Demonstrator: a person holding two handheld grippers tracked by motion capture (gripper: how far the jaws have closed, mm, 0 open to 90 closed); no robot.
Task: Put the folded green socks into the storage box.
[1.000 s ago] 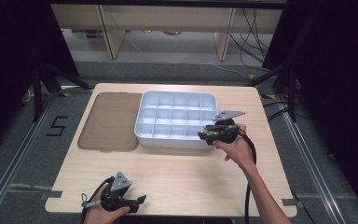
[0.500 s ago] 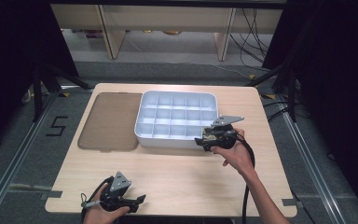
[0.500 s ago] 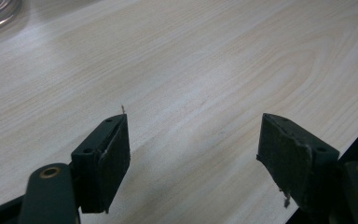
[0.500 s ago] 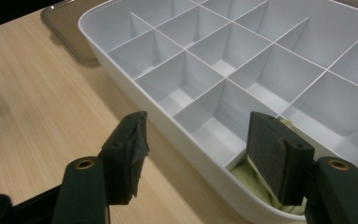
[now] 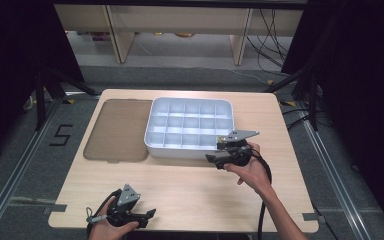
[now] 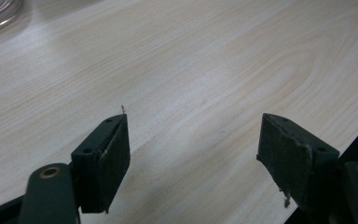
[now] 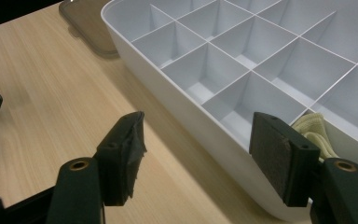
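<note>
The right gripper hovers at the tray's 5 o'clock corner. Its jaws have just been opening and now stand wide apart with nothing pinched between them; the tray's near wall passes through the gap, and neither pad presses on it. A yellowish cloth lies in the corner compartment just behind the right-hand jaw. A brown lid lies flat at the tray's 9 o'clock, touching it. The left gripper rests low at the desk's 7 o'clock edge, jaws spread wide over bare wood, holding nothing.
</note>
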